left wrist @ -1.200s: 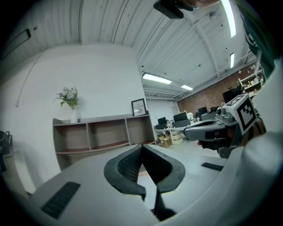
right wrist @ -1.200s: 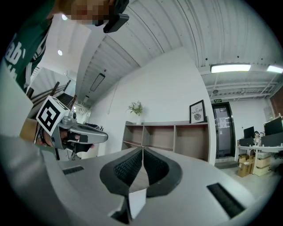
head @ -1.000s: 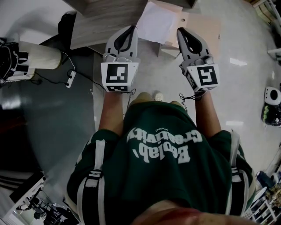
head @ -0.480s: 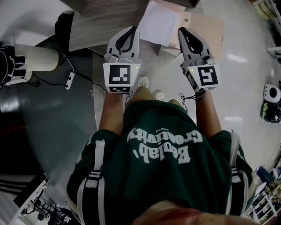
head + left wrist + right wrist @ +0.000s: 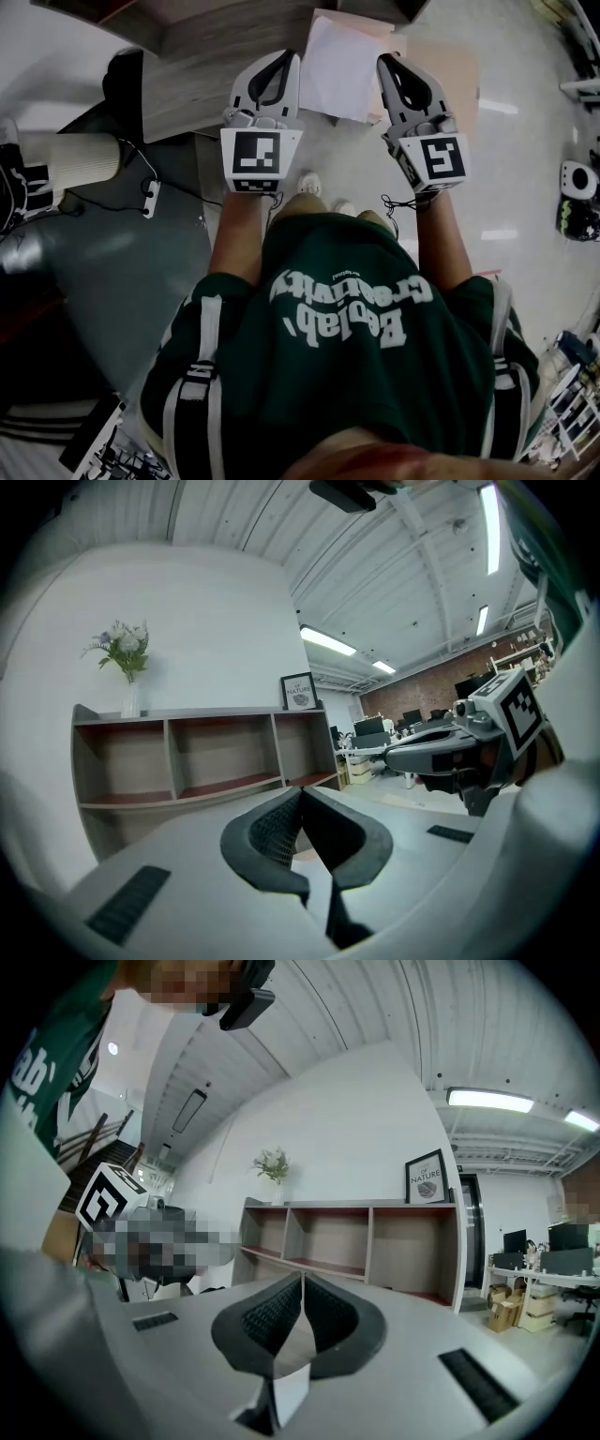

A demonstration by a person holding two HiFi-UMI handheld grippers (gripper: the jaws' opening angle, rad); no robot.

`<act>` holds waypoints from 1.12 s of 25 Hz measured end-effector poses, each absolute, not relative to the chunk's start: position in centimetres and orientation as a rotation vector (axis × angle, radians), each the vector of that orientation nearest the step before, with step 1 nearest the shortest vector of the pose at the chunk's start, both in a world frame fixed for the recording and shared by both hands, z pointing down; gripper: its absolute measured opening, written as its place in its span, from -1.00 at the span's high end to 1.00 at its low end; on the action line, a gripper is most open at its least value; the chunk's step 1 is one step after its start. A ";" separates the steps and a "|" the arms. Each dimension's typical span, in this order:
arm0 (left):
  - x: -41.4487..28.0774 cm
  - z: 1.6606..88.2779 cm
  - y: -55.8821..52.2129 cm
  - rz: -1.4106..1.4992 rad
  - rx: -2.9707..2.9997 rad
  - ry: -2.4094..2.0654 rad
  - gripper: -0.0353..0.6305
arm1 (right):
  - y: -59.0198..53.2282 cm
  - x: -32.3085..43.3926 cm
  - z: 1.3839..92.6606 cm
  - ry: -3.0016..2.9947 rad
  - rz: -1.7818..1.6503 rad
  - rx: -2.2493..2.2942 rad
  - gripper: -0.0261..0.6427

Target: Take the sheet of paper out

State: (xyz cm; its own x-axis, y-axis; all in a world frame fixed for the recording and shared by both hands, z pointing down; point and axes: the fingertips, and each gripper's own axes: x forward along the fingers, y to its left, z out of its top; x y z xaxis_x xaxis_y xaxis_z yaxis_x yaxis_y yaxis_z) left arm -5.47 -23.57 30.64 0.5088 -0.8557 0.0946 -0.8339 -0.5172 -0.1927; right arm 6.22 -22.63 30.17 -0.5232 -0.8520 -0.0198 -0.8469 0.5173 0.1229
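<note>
Nearest in, the left claw (image 5: 284, 60) was pinched together with nothing in it. The right claw (image 5: 385, 64) matched it, tips meeting, empty, and both pointed level and away from the person.

Just past their tips, squarely between them, lay the sheet of paper (image 5: 336, 54). It was white and flat, on a pale board (image 5: 442, 66) beside the right end of the shelf unit (image 5: 220, 56). Its longer edges ran roughly near to far, a touch skewed. The right claw's tip sat at the sheet's right edge and the left a shade off its left edge, so either looked about as close.

I judged the sheet lay lower than the claws, so reaching it would call for a dip.

Only the head view showed the paper. Both gripper views looked over it to the open shelves, with a vase of flowers (image 5: 127, 672) on top, yet they settled how the jaws stood.
</note>
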 end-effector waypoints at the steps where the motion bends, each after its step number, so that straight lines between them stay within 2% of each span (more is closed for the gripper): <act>1: -5.5 30.5 -24.0 -0.264 -2.632 1.466 0.84 | -23.0 6.1 30.1 -2.693 -0.182 1.517 0.81; 28: -4.3 32.5 -25.3 -0.273 -2.796 1.157 0.84 | -22.3 6.6 31.7 -2.520 -0.063 1.757 0.81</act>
State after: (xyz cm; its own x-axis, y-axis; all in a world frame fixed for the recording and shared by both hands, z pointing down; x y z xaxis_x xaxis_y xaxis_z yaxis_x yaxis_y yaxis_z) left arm -4.27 -25.32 32.54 0.6944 -0.7085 0.1258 -0.6899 -0.7052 -0.1635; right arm 6.57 -22.32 31.72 -0.3445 -0.9382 0.0332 -0.9354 0.3460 0.0732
